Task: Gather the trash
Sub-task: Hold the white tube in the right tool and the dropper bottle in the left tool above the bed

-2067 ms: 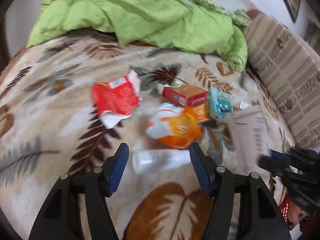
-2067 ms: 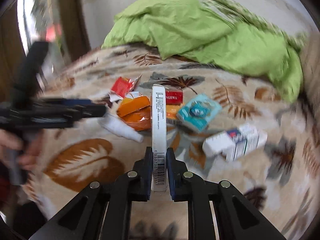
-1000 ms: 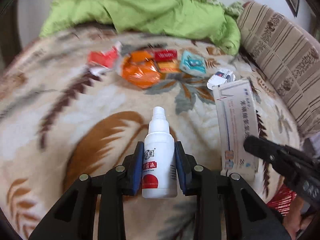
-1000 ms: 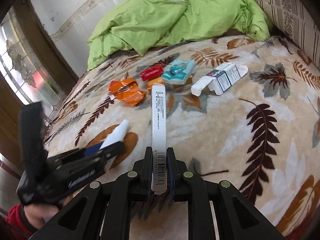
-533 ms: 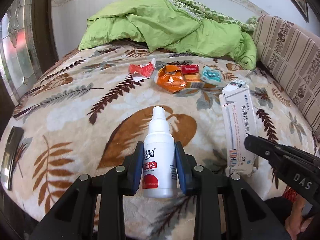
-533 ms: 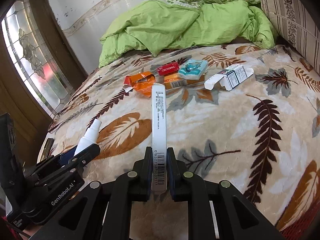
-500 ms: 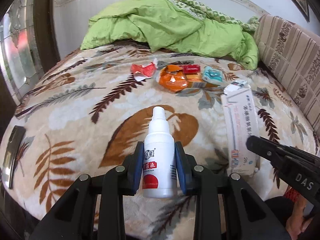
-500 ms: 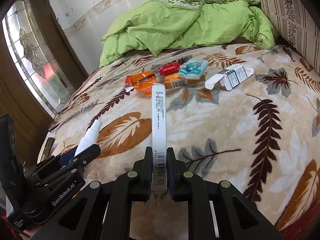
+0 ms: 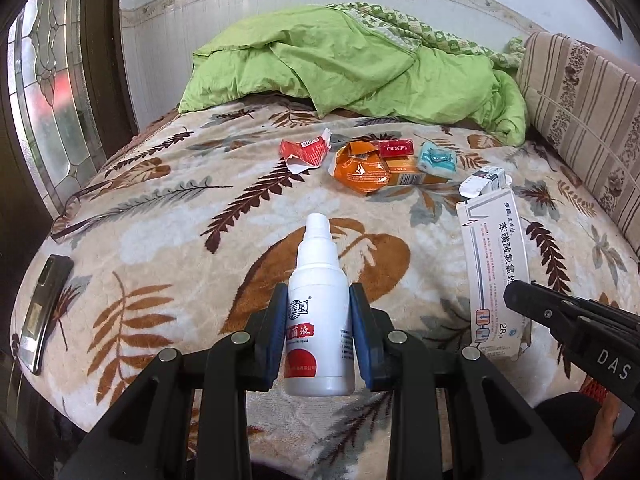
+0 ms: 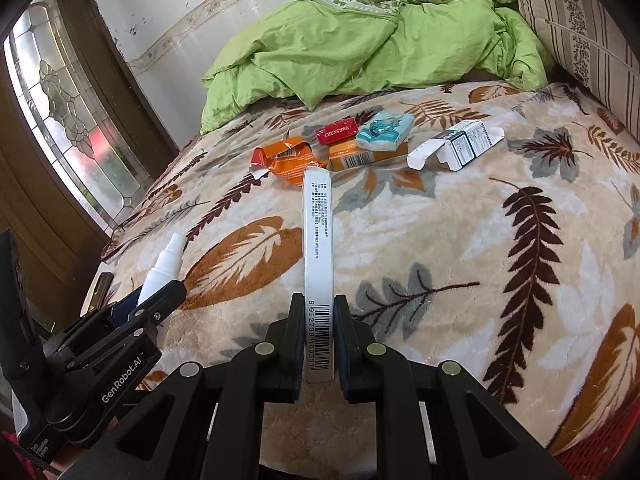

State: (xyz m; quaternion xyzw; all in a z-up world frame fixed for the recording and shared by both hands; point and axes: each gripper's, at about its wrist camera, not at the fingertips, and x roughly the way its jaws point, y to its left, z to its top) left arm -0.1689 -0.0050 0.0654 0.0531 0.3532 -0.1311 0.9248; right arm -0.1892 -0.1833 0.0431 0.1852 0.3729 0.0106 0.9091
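Trash is in both your claws: the left gripper [image 9: 318,336] clamps a white plastic spray bottle [image 9: 319,312], nozzle pointing away, and the right gripper [image 10: 319,344] pinches a flat white medicine carton [image 10: 318,264] on edge. More wrappers lie far ahead on the leaf-patterned blanket [image 10: 500,280], before a green quilt [image 10: 360,40].

White bottle [image 9: 319,304]; green quilt [image 9: 352,60]; beige blanket [image 9: 160,240] with brown leaves.

Blanket [image 9: 168,240]: leaf-patterned, covers bed
Quilt [image 9: 352,60]: green, bunched at far end
Phone [image 9: 46,300]: left edge
Cushion [image 9: 588,112]: striped, right
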